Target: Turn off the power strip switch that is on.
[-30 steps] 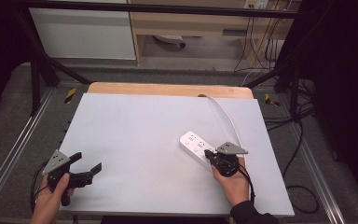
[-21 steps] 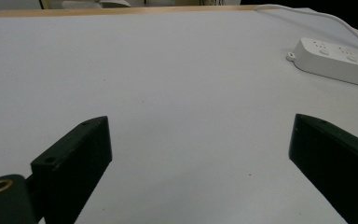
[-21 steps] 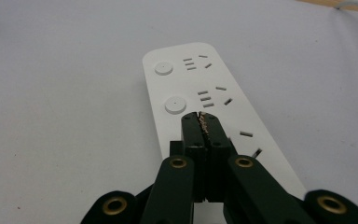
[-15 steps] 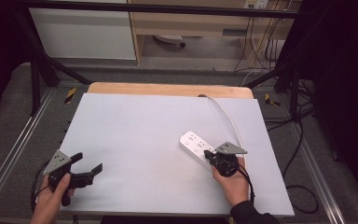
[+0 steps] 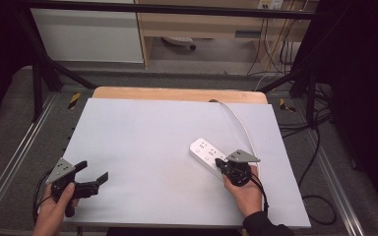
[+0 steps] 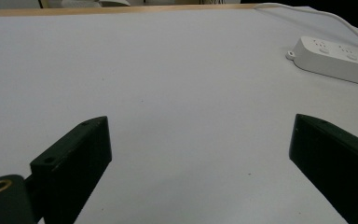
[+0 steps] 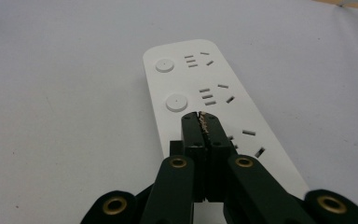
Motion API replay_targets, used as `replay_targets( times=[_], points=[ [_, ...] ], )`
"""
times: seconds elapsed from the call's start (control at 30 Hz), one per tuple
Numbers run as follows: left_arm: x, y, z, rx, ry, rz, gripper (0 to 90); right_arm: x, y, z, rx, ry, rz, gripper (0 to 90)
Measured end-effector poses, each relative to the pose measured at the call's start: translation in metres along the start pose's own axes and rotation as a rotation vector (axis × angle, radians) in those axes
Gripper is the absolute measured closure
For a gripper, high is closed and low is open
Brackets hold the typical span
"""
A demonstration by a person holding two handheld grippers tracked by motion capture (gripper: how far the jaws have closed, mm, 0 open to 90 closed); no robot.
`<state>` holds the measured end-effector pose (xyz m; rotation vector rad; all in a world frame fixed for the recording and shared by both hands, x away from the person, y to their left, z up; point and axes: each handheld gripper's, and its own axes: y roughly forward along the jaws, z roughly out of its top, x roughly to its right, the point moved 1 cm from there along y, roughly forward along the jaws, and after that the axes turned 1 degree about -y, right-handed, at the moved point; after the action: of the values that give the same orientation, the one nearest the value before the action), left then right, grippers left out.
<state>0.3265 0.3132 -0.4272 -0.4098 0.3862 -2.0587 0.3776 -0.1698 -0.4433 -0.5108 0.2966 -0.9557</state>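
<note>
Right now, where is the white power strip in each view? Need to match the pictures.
High view: power strip lies right of centre on the white table, its near end under the right hand-held gripper.
Left gripper view: upper right corner, far beyond the open jaws.
Right gripper view: centre, running up from the closed jaws.
Shared landmark: its white cable, trailing to the table's far edge.

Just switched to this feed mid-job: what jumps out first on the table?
The white power strip lies right of centre on the pale table, its cord curving off toward the far edge. The right gripper sits shut, tips over the strip beside its round buttons. The left gripper waits open near the front left corner, nothing between its fingers.
</note>
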Motion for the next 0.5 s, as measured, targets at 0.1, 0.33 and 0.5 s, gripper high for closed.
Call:
replay_targets(
  times=[0.1,0.33,0.5],
  points=[
    [0.0000,0.0001,0.0000,0.000,0.000,0.000,5.4,0.0006,0.0002,-0.0001,-0.001,0.001,-0.001,90.0],
    [0.0007,0.0003,0.0004,0.001,0.006,-0.003,5.4,-0.0001,0.0016,-0.0011,-0.003,0.009,0.000,90.0],
    [0.0010,0.0003,0.0003,0.000,0.008,-0.003,5.4,0.0009,0.0030,-0.0032,0.009,0.024,0.006,90.0]
  ],
)
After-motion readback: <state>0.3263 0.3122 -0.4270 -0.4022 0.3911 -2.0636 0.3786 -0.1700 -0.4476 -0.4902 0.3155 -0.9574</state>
